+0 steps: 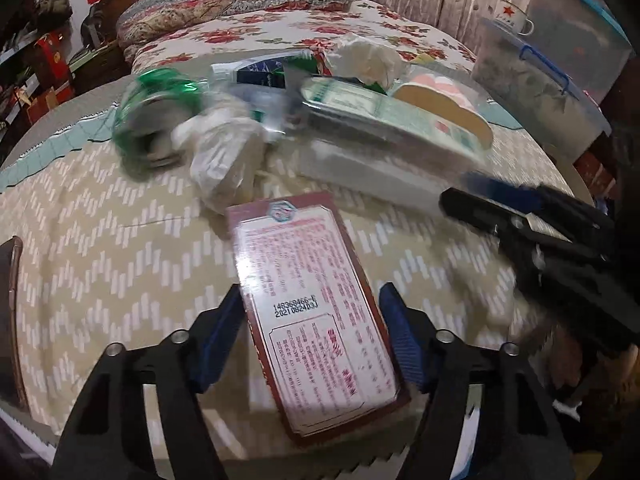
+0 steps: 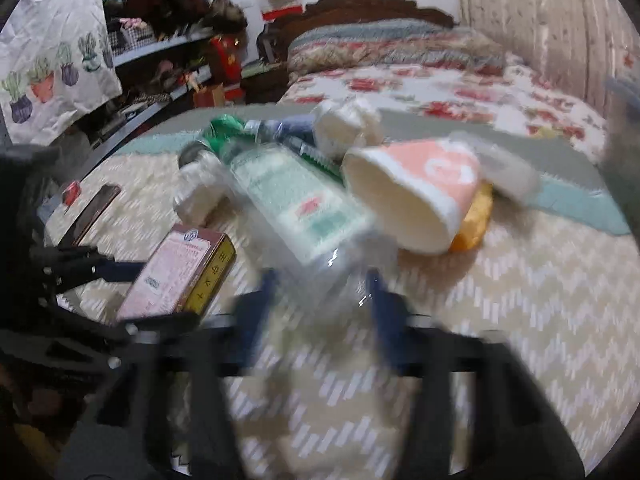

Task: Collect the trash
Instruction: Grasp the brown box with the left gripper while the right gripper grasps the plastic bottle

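Left gripper (image 1: 312, 336) clamped on red carton (image 1: 316, 316) above tablecloth (image 1: 100, 240); right gripper (image 2: 320, 300) seemingly squeezing clear plastic bottle (image 2: 296, 208), blurred; risks slipping, scattering paper cup (image 2: 416, 196).

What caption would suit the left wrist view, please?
Left gripper straddling a red-bordered box on the zigzag tablecloth.

A floral bed (image 1: 280, 36) and enamel mug (image 1: 516, 16) stand behind the table (image 1: 100, 220)

Clear bottle (image 2: 304, 216) motion-blurred; right tongs (image 2: 320, 304) smeared.
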